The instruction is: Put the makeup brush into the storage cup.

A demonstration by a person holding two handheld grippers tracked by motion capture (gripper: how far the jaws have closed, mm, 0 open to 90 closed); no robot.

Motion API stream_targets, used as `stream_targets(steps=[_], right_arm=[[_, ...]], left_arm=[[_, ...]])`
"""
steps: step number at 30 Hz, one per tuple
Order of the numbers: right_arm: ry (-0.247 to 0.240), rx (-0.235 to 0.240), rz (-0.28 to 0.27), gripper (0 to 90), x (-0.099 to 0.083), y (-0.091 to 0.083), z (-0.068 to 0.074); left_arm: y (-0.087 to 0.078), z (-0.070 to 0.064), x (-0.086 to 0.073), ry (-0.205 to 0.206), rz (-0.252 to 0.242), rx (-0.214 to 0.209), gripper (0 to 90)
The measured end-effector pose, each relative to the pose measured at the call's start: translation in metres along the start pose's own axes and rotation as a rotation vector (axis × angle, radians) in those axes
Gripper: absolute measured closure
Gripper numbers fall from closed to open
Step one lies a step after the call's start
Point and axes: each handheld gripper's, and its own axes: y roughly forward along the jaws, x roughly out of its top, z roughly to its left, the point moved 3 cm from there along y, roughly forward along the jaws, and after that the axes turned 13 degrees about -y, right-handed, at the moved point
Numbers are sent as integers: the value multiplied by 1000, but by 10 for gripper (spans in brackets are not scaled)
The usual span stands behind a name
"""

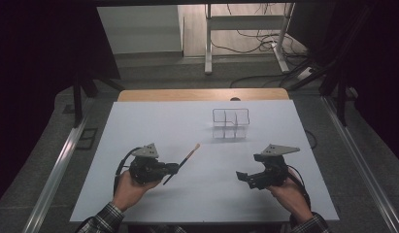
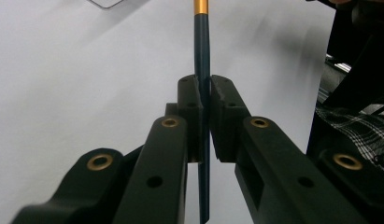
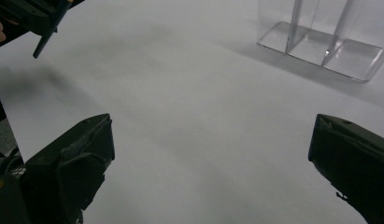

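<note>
Left gripper [image 2: 203, 93]: jaws closed hard on the paintbrush [image 1: 184, 162], pads pressed against the dark handle from both sides, no gap beyond the handle itself. Right gripper [image 3: 210, 154]: jaws spread wide, nothing between them, just bare white table [image 1: 139, 126] below.

Paintbrush held above the table's near-left part, clear of the surface, gripped low on the handle – a short dark tail poking out behind the pads. Long axis slanting forward and to the right in the high view, bristle end up and away toward the clear divided organizer [image 1: 230, 123], which stands well apart, farther back. In the left gripper view, straight ahead along the jaws.

Looks: slim, dark blue-green handle, gold ferrule [image 2: 201, 6] – then a pale tip [image 1: 197, 145], small in the high view.
</note>
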Motion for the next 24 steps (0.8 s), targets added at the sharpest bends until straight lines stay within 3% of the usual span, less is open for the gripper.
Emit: stream_targets(steps=[10, 24], right_arm=[[-20, 30, -6, 3, 13, 14, 12], [-9, 85, -21, 2, 28, 30, 24]], left_arm=[[6, -2, 4, -5, -16, -12, 835], [18, -8, 9, 1, -20, -27, 836]])
